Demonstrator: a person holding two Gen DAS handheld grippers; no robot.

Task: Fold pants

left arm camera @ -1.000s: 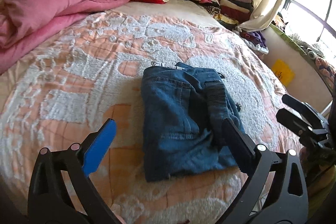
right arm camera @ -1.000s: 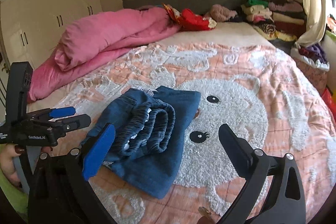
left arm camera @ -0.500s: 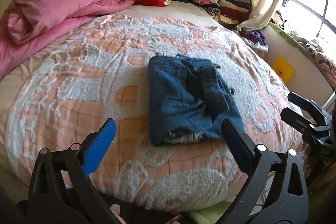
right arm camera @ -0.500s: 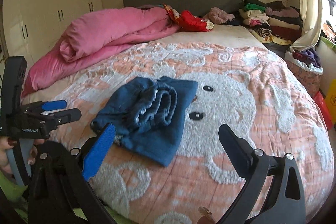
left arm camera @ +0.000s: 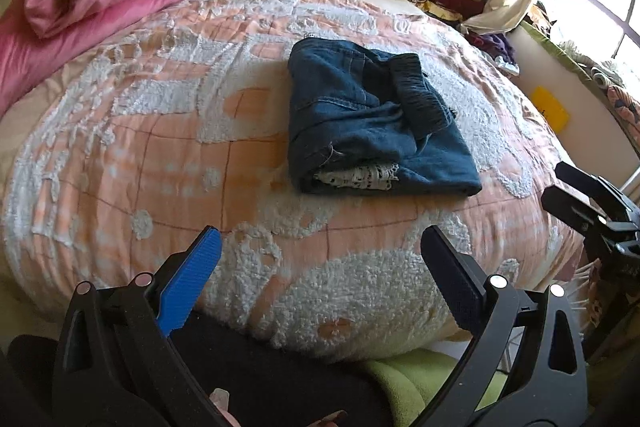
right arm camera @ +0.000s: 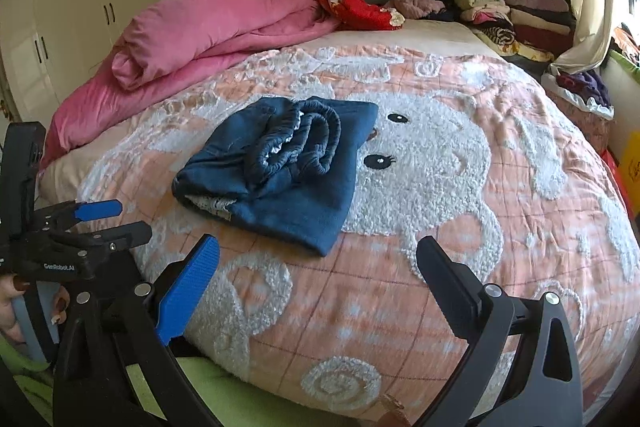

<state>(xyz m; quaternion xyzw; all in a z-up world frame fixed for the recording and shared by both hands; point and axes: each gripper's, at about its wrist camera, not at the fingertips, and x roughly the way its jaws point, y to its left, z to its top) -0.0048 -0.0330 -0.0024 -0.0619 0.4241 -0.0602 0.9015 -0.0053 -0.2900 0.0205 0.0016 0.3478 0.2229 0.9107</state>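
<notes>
Your left gripper [left arm camera: 320,267] hangs off the near edge of the bed, fingers spread wide with nothing between them, and your right gripper [right arm camera: 316,267] sits the same way, jaws well apart and empty. Both are clear of the cloth. The pants [left arm camera: 372,123] lie folded into a compact blue denim bundle on the peach-and-white bedspread [left arm camera: 160,147], roughly mid-bed and well ahead of your fingertips. From the right wrist view the pants [right arm camera: 288,163] show the gathered elastic waistband coiled on top, right beside the bear face stitched into the cover. A bit of white lacy fabric peeks out at the near fold; lining or trim, hard to say from here. Your left gripper [right arm camera: 100,227] shows at the left of that view, its jaws looking parted, and your left hand [right arm camera: 16,303] grips its handle. The pink duvet [right arm camera: 208,27] is heaped toward the headboard, and stacked clothes [right arm camera: 504,7] sit at the far right corner.
</notes>
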